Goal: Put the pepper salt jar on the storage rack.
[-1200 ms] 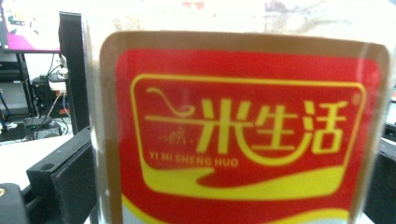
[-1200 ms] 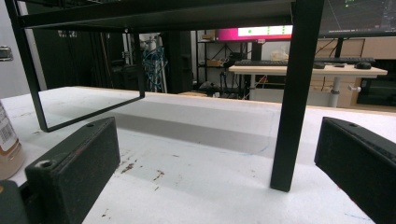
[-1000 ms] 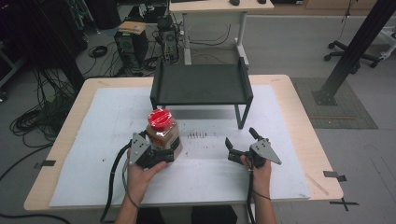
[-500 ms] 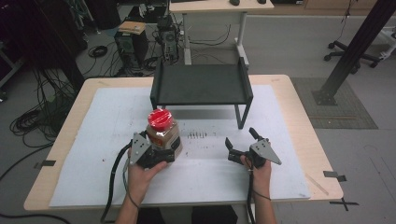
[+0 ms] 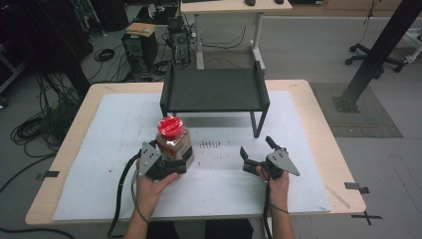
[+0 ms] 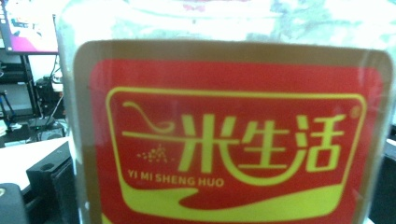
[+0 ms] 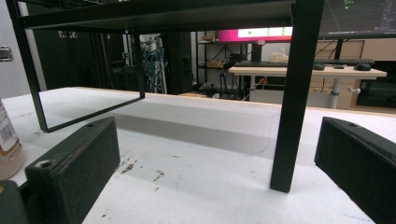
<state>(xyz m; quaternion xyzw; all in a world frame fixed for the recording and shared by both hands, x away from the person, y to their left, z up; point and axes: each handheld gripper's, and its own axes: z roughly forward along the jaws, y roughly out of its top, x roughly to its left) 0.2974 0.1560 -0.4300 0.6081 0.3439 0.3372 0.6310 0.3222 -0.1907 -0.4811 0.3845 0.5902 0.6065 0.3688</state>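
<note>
gripping one jar (image 5: pixel 174 141): left gripper (image 5: pixel 175 162); right gripper (image 5: pixel 257 152) jaws wide.

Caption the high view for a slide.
Left gripper closed on a red-lidded jar; right gripper open before the black shelf.

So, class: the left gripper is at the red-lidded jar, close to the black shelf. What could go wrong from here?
1. The jar looks tall for its base; with the left gripper low on its body, it may tip when lifted.
2. The black shelf stands just behind, so the red lid could knock its front edge.
3. The right gripper, fingers apart, points at the shelf's front leg and may bump it.
</note>
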